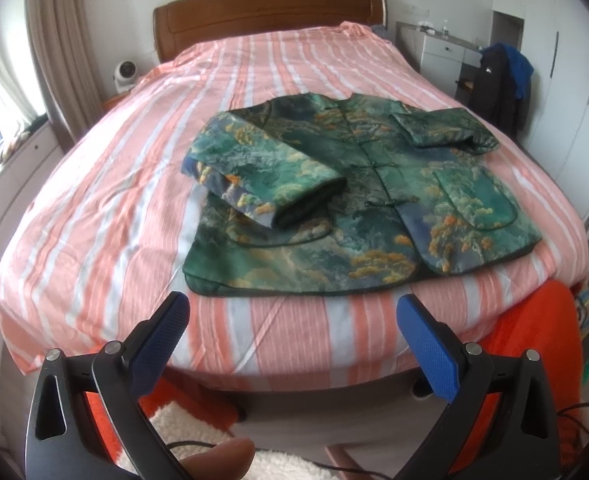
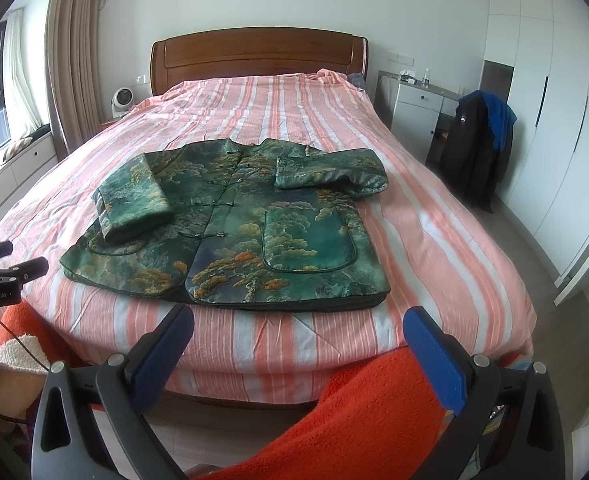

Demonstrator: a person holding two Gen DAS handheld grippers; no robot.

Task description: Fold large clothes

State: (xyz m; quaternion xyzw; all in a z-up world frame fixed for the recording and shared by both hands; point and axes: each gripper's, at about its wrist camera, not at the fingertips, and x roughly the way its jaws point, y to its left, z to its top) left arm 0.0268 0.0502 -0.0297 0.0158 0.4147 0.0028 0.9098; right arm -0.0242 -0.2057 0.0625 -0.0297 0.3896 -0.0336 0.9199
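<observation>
A green patterned jacket lies front up on the striped bed, hem toward me, with both sleeves folded in over the chest. My left gripper hovers open over the foot of the bed, short of the hem, nothing between its blue pads. My right gripper is open too, held back from the hem at the bed's foot edge. The left gripper's black body shows at the left edge of the right wrist view.
The pink and white striped bedspread covers a bed with a wooden headboard. An orange blanket lies below the foot edge. A chair with dark clothes and a white desk stand on the right; a small fan sits left.
</observation>
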